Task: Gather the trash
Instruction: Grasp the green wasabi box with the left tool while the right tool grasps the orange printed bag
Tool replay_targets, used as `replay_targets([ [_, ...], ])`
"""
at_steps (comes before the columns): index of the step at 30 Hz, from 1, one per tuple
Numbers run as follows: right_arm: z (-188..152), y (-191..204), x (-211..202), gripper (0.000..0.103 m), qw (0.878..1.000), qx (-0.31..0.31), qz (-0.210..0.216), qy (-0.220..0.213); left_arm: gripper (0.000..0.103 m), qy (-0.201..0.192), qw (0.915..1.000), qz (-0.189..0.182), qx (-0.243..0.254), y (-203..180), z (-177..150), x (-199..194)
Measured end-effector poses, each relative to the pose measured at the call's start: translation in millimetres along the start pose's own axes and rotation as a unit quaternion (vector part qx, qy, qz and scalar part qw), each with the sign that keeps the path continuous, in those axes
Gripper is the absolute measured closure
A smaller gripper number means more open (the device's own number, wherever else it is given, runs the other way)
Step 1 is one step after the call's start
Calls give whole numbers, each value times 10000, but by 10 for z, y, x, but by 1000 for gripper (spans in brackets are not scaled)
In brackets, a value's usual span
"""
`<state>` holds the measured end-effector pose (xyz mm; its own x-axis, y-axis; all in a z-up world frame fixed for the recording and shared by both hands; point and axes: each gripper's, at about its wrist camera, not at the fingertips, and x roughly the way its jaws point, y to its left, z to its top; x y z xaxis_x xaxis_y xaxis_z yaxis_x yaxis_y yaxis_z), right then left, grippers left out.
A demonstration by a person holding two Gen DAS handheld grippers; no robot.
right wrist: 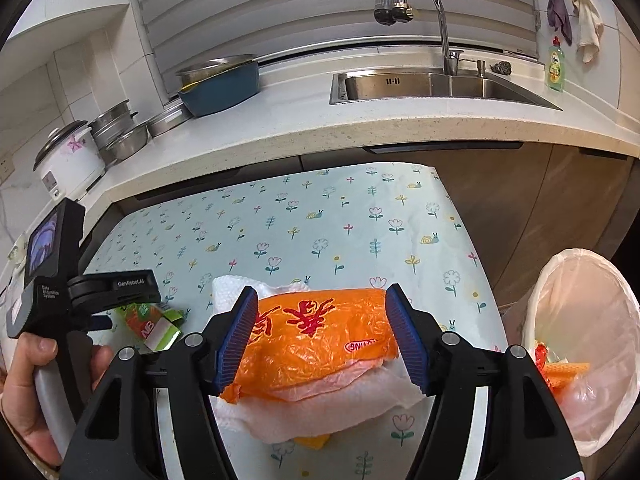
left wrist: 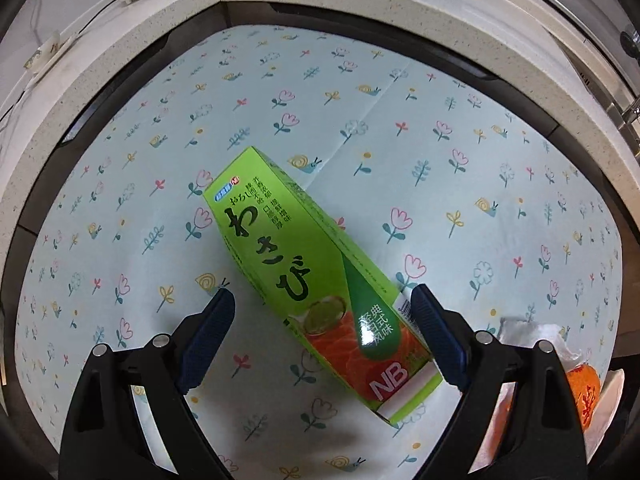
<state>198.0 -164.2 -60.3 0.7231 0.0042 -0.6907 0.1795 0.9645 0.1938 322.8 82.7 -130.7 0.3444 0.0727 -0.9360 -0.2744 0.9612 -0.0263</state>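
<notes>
Item 1, lower centre of the left wrist view: the left gripper [left wrist: 322,300], jaws spread wide, nothing gripped. A green wasabi carton [left wrist: 316,276] is straddled by them, lying flat and slantwise on the flower-printed table cover [left wrist: 460,128]; the right-hand pad is seen at or just beside the carton's edge, the left-hand pad apart from it.

Item 2, lower centre of the right wrist view: the right gripper [right wrist: 322,332], jaws partly open around an orange plastic bag [right wrist: 320,344] resting on crumpled white paper towel [right wrist: 320,404]. Firm pad contact cannot be confirmed.

Item 3, right edge of that view: a lined trash bin [right wrist: 588,320], already holding wrappers.

Step judged in hand: both pieces are being bracketed for pickup. Next called for: jaws closed, items lifted and carried to the bin.
</notes>
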Motion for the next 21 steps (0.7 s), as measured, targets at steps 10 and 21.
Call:
replay_targets([
  [10,-142,54,43,39,9999,11,57,118,49,-256,9957,-285,838,174,-512,-164],
  [21,-292,-12,-85,39,9996,234,115,148,84,-418,9896,-671,1200,226,-819,-385],
])
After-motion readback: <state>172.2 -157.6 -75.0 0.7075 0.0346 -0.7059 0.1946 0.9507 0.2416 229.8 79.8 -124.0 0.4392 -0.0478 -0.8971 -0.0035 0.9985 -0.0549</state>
